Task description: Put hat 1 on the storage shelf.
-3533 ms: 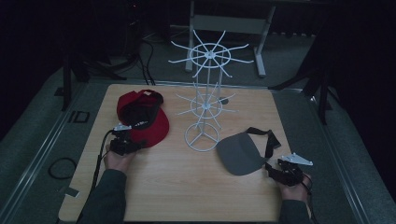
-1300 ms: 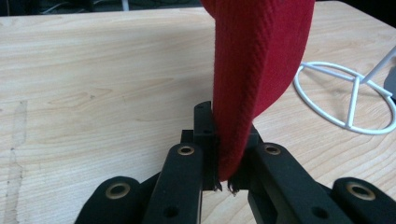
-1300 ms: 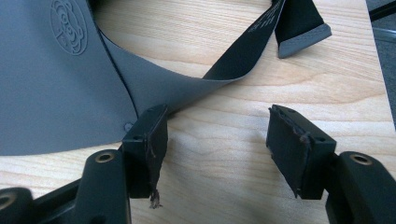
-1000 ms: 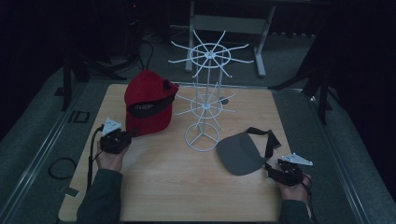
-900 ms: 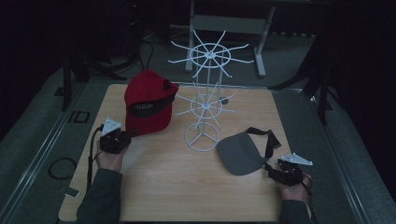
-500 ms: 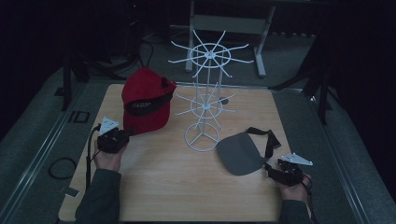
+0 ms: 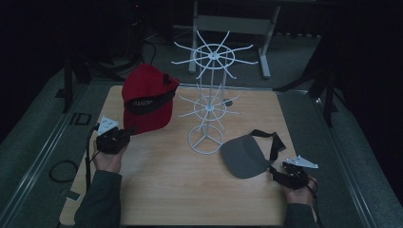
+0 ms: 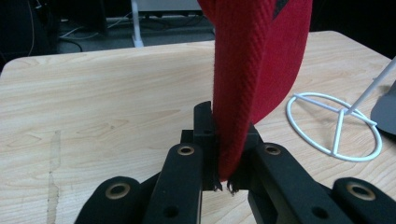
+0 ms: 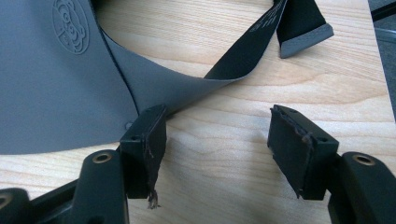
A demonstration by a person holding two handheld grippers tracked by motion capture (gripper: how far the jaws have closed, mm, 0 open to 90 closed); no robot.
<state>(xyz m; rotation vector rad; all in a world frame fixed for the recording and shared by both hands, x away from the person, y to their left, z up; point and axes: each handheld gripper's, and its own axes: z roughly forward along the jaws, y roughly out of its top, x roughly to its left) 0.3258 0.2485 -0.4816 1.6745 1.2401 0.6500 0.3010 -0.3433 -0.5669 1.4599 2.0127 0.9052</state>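
Note:
A red cap (image 7: 145,102) with a black band hangs lifted over the table's left side, beside the white wire rack (image 7: 207,102). My left gripper (image 7: 124,134) is shut on the cap's red brim (image 8: 252,84), which rises from between the jaws. A grey visor (image 7: 247,156) with a black strap (image 7: 274,141) lies flat at the right. My right gripper (image 7: 280,172) stands open at the visor's near right edge; in the right gripper view the grey visor (image 9: 51,79) lies just past the left jaw and bare wood sits between the jaws.
The rack's round wire base (image 7: 205,139) stands mid-table, its spokes (image 7: 214,57) spreading above. The wooden table (image 7: 176,190) has bare room in front. A dark cable (image 7: 61,171) loops on the floor at the left. A metal stand (image 7: 228,23) is behind the table.
The red cap has been lifted off the table by its brim and carried up and rightward toward the rack. The right gripper has stayed by the visor.

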